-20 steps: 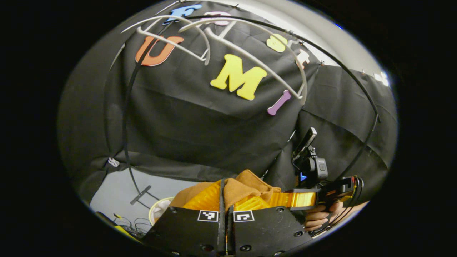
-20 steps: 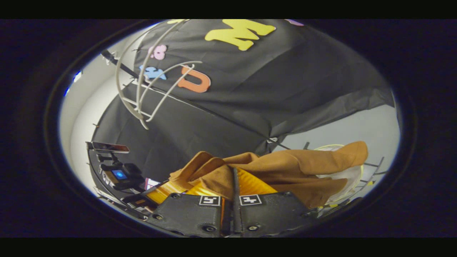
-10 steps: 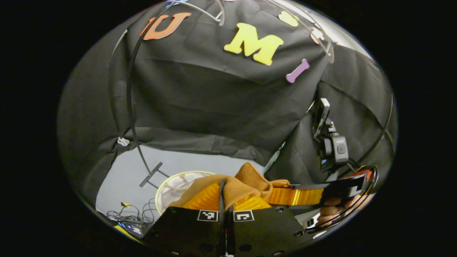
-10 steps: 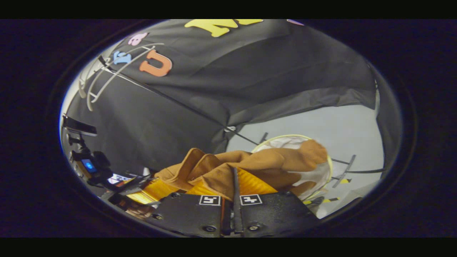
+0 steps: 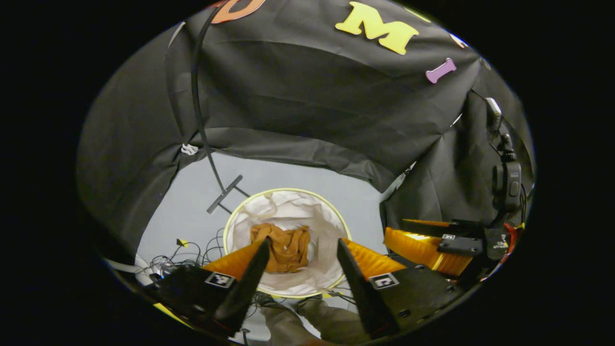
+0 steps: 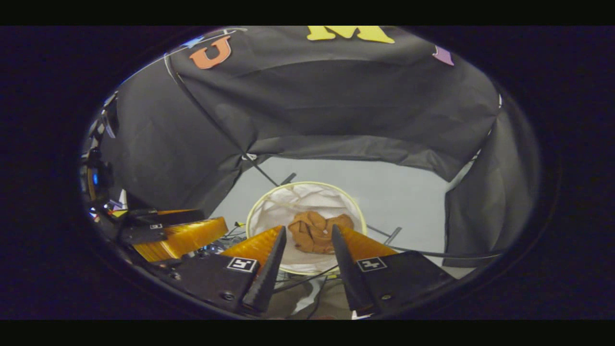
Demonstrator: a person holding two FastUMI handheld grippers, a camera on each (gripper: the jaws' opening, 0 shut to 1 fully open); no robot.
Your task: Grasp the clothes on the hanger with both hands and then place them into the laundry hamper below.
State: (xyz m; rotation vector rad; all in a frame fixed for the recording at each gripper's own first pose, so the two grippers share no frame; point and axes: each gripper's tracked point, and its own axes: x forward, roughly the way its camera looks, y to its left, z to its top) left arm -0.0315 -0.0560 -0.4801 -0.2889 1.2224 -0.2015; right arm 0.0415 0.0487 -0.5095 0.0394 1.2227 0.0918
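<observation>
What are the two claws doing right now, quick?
Left claw: open, holding nothing.
Right claw: open, holding nothing.
The clothes lie in the hamper below.

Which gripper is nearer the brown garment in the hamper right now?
Can't tell; about even. The left gripper and right gripper both hang open above the hamper, side by side, each framing the brown garment between its fingers, neither touching it.
</observation>
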